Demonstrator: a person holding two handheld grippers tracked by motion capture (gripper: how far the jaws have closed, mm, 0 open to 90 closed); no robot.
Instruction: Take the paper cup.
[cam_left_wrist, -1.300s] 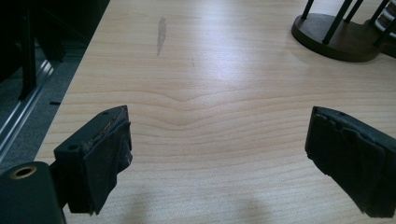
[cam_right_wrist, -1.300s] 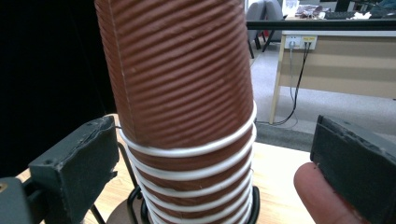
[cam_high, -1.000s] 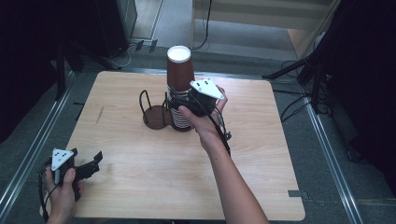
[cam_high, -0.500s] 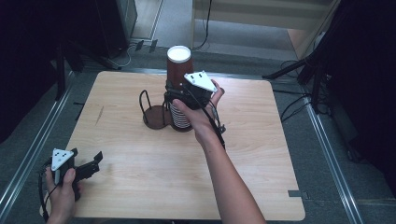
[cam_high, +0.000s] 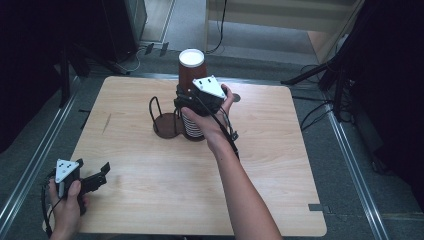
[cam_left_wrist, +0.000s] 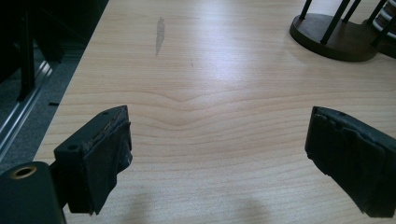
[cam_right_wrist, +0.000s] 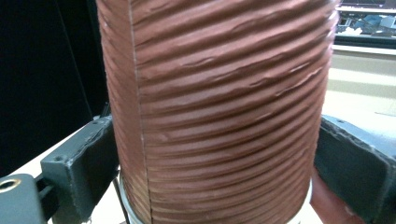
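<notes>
A stack of brown ribbed paper cups (cam_high: 190, 70) stands upside down near the table's far middle, with white rims showing low in the stack. My right gripper (cam_high: 186, 100) reaches in from the right at mid-height, one jaw on each side of the upper cup (cam_right_wrist: 224, 116). The jaws stand close to its ribbed wall, and the cup looks undented and stays seated on the stack. My left gripper (cam_high: 97, 178) rests at the table's near left corner; its jaws are wide apart over bare wood (cam_left_wrist: 217, 158) and hold nothing.
A dark round cup rack (cam_high: 165, 124) with thin wire posts stands just left of the stack, also at the top right of the left gripper view (cam_left_wrist: 327, 35). The wooden table (cam_high: 280, 165) has rounded corners. Floor rails and cables run along both sides.
My right gripper has slid a little to the left, further around the cup stack. The stack has stayed where it was. My left gripper has not moved.
</notes>
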